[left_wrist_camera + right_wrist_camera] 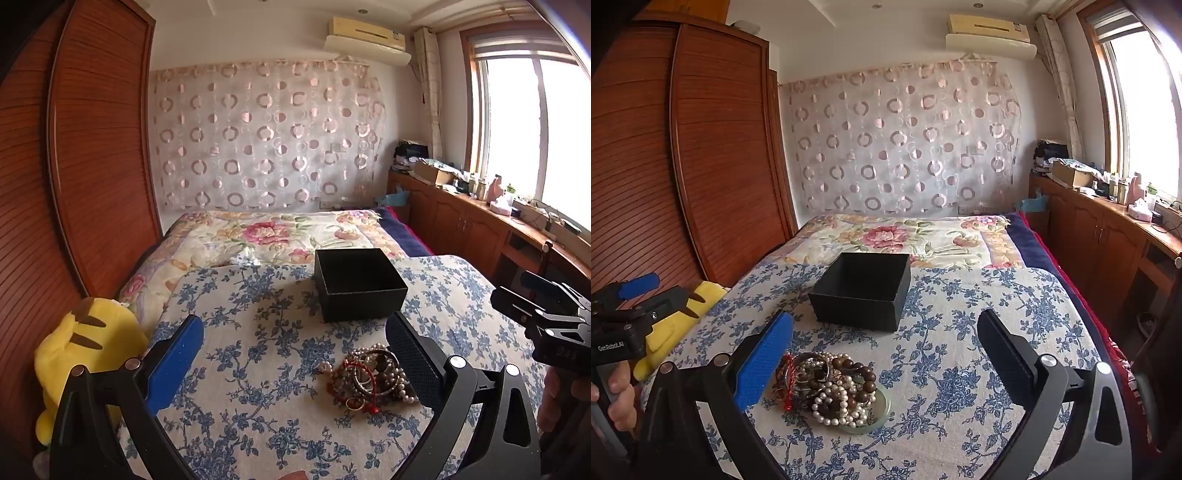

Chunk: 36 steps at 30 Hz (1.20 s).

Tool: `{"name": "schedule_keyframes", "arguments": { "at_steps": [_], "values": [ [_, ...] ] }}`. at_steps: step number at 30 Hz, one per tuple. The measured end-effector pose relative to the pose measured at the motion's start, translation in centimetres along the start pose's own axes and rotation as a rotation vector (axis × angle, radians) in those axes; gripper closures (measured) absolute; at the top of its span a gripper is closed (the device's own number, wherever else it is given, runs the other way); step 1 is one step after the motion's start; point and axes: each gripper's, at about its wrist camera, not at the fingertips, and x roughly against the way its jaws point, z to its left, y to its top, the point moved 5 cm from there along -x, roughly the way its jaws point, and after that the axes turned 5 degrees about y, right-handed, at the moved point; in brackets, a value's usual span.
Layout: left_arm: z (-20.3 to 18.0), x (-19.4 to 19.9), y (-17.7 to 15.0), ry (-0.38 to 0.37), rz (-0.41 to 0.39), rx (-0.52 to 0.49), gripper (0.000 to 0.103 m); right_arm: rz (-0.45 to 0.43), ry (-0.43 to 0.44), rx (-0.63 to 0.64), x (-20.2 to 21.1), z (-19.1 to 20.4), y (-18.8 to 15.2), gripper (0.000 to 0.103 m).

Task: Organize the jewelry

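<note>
Jewelry pile (827,387) of tangled pearl and wood beads lies at 6 o'clock from my square matte black box (862,290); left gripper (295,354) and right gripper (886,354) both spread wide, empty.

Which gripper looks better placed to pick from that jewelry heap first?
Probably the left gripper: the jewelry pile sits between its open fingers; from the right gripper it lies off-centre.

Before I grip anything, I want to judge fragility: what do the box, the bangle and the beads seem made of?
Box: likely stiff card, matte black, sharp thin walls, open top. Bangle: pale green and translucent, perhaps jade or glass, so brittle. Beads: white ones look like glossy pearls, real or fake; brown ones look like polished wood. All are tangled in one pile on the bedspread.
</note>
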Motion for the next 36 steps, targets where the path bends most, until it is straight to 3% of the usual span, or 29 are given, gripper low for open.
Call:
{"name": "schedule_keyframes", "arguments": {
  "at_steps": [36],
  "values": [
    [-0.3,1.0,0.5,-0.008,-0.019,0.003,0.008,0.003,0.001,0.001,0.3,0.1,0.1,0.002]
  ]
}}
